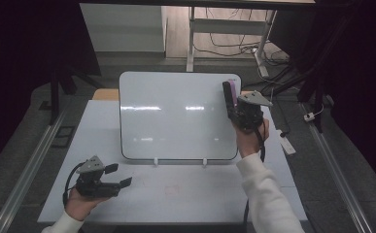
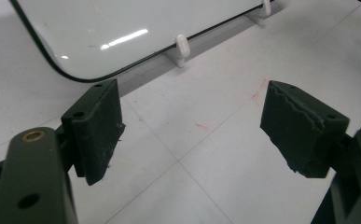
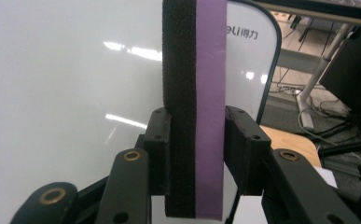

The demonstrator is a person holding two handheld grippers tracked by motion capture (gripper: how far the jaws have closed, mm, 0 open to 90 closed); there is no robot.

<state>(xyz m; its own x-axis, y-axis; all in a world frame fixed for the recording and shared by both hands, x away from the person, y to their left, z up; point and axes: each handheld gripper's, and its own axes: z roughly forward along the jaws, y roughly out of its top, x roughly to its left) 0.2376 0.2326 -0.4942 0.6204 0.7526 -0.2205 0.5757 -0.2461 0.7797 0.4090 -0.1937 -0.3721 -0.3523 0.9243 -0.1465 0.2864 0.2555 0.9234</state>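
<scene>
Clamped between my right gripper's [image 3: 197,140] jaws, right up against its camera, is the eraser [image 3: 194,93]: a black felt layer on one side, a purple backing on the other, standing upright and squeezed flat from both faces. Beyond it I see the whiteboard [image 3: 52,84], with the felt turned toward the white surface. From the high view I hold that gripper [image 1: 231,99] at the board's [image 1: 176,116] upper right corner, the eraser [image 1: 230,94] rising over the board's edge.

My left gripper [image 2: 192,126] is spread wide with nothing in it, its pads [image 2: 99,126] hovering over the bare white table [image 2: 215,177] in front of the board's clip feet [image 2: 182,46]. From above it [image 1: 117,175] sits low at the table's near left.

I judge that I am at the start or the end of a wiping pass. Next I would press the felt flat to the surface and sweep across it.

I can't make out any marks on the board; glare streaks cover part of it. Whether the felt touches the board, I cannot tell. Faint red smudges [image 2: 257,93] on the table are unclear.
</scene>
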